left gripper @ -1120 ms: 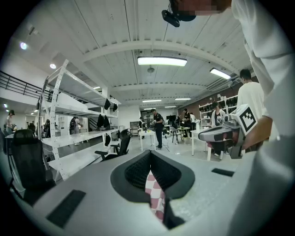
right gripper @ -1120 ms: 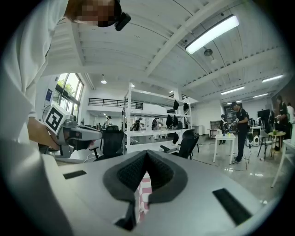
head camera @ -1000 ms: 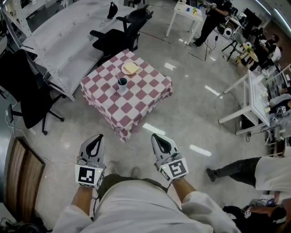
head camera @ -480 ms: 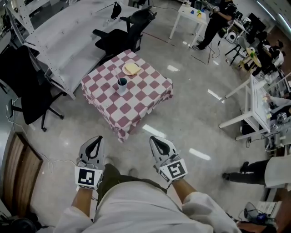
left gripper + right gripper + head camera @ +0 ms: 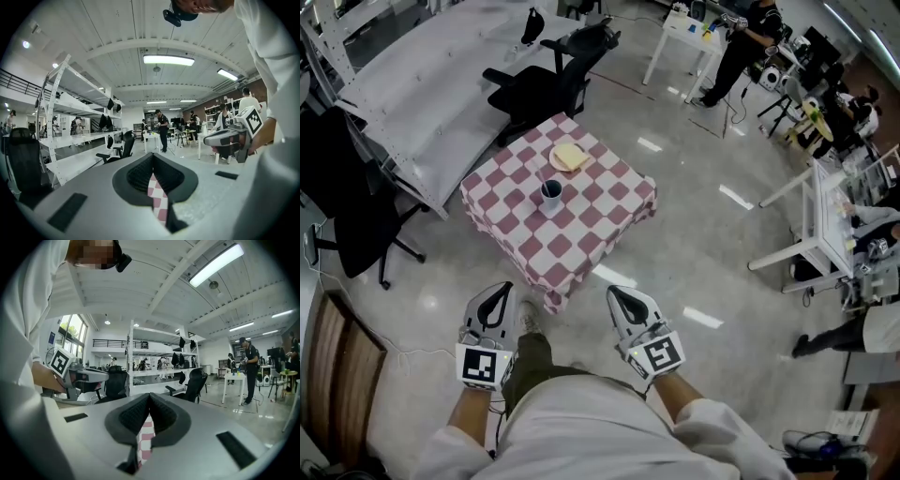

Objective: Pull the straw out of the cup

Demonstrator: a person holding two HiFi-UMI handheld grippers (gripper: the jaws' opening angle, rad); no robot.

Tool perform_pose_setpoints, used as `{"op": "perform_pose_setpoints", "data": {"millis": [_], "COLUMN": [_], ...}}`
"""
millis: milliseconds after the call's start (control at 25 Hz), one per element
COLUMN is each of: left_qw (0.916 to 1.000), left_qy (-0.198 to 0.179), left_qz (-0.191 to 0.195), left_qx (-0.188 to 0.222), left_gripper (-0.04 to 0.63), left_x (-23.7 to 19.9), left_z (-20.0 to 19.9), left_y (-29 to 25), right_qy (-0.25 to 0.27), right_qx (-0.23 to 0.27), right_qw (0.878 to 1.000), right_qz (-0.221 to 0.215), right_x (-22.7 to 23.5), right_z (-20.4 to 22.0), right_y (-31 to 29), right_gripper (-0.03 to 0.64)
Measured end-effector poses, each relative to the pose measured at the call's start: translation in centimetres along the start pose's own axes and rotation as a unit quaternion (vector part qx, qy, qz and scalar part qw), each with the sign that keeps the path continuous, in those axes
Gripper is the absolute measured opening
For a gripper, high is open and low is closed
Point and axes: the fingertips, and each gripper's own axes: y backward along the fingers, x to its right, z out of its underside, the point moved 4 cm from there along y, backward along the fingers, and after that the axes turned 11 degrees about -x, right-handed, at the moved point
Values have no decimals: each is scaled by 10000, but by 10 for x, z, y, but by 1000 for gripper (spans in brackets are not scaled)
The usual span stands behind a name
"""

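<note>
My left gripper (image 5: 496, 289) and right gripper (image 5: 615, 292) sit side by side, both pinched shut and empty. Each gripper's own view shows only a strip of checked cloth below the closed pads.

Straight ahead of the tips, across bare floor, is the table (image 5: 581, 234), with its near corner and hanging cloth closest to me. If I come in low, I think a jaw could catch that drape and drag everything on top.

Further ahead, left of both tips and well apart from them, stands the dark cup (image 5: 551, 195), near the middle of the table. The straw should be in it, but it is too small for me to make out from here. If I arrive with the jaws closed, I could knock the cup over. If I pull the straw without bracing the cup, the cup may lift or tip.

Just beyond the cup is a plate (image 5: 569, 157) holding something yellow, which an overshoot would hit.
</note>
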Motion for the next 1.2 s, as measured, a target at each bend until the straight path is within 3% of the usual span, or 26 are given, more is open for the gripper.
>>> {"op": "perform_pose_setpoints", "data": {"millis": [440, 760, 1200], "left_qw": [9991, 9983, 9998], "left_qy": [-113, -118, 60], "left_qz": [394, 572, 96], "left_qx": [89, -62, -146], "left_gripper": [5, 5, 5], "left_x": [-106, -143, -146], "left_z": [-27, -35, -40], "left_y": [-78, -111, -128], "right_qy": [-4, 118, 248], "right_qx": [-134, -195, -264], "right_qw": [9994, 9991, 9993], "right_qz": [309, 367, -97], "right_x": [22, 35, 70], "right_z": [-41, -62, -63], "right_y": [-114, -169, -206], "right_gripper": [3, 3, 5]}}
